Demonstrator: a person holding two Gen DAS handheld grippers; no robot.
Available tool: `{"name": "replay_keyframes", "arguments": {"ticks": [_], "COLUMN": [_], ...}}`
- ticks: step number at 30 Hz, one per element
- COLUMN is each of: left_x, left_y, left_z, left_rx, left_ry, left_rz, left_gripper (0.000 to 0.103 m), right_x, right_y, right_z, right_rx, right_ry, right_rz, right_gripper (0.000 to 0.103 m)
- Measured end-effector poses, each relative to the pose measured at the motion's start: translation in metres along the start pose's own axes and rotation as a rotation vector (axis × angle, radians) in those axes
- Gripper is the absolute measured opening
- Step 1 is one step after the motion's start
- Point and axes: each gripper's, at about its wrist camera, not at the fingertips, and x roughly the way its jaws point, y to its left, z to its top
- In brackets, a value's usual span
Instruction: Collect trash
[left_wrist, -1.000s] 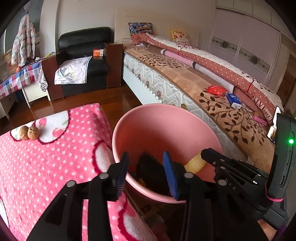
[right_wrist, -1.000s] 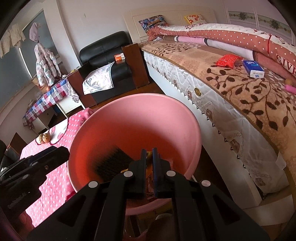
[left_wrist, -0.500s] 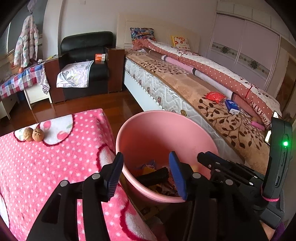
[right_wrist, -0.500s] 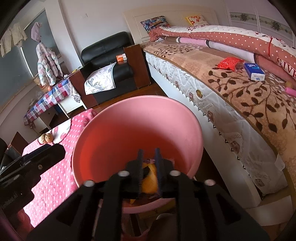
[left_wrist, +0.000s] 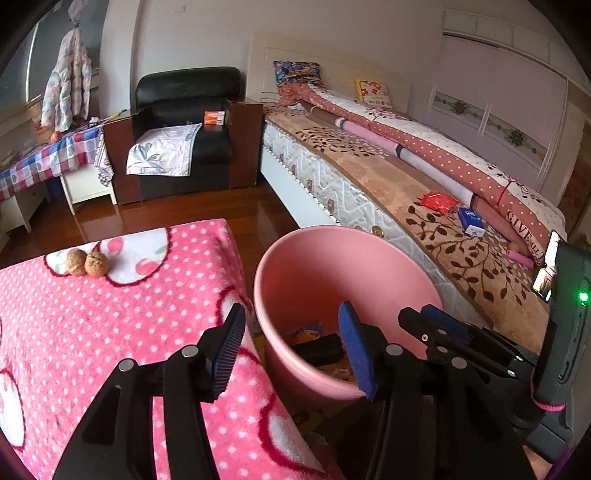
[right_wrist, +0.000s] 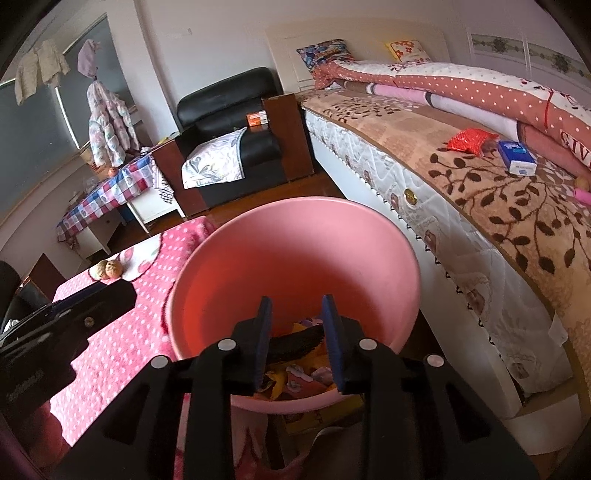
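Pads of right tool (right_wrist: 297, 336) were spreading apart w/ nothing gripped, over pink bin (right_wrist: 295, 221). Left tool (left_wrist: 290, 347) stood wide apart, empty, straddling bin rim (left_wrist: 266, 332). Black brush (right_wrist: 295, 341) & colourful scraps lay in bin bottom. 2 walnuts (left_wrist: 86, 263) sat on pink dotted surface (left_wrist: 110, 332) left of bin. Beyond on bed (left_wrist: 388, 192): red packet (left_wrist: 440, 201), blue box (left_wrist: 471, 220).

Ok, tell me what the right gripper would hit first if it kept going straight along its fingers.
The right gripper, jaws opening with nothing between them, points down into the round pink plastic bin. Going straight on, it would probably meet the black brush-like piece lying on the colourful wrappers first, though depth is unclear.
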Motion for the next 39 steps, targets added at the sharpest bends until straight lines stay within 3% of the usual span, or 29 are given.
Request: {"name": "replay_keyframes", "arguments": {"ticks": [8,11,20,23,39], "left_x": [-0.019,-0.027,-0.047,-0.052,-0.078], "left_y": [0.008,0.012,0.022,0.023,0.035], "left_z": [-0.004,-0.005,-0.013,-0.016,-0.03], "left_rx": [0.013,0.007,0.006,0.011,-0.019], "left_ry": [-0.047,-0.061,-0.095,-0.103,-0.13], "left_rz": [0.058,0.072,0.107,0.121,0.163], "left_gripper": [0.052,0.052,0.052,0.052,0.052], "right_x": [-0.014,-0.02,-0.031,-0.033,-0.051], "right_y": [0.02,0.028,0.044,0.048,0.069], "right_z": [-0.007,-0.01,-0.015,-0.017,-0.029], "right_rx": [-0.045,-0.055,-0.068,-0.066,-0.105], "right_ry": [-0.017,-0.027,-0.023,-0.014,-0.045], "right_rz": [0.047,0.061,0.091,0.105,0.12], "right_gripper": [0.029,0.038,0.038,0.051,0.051]}}
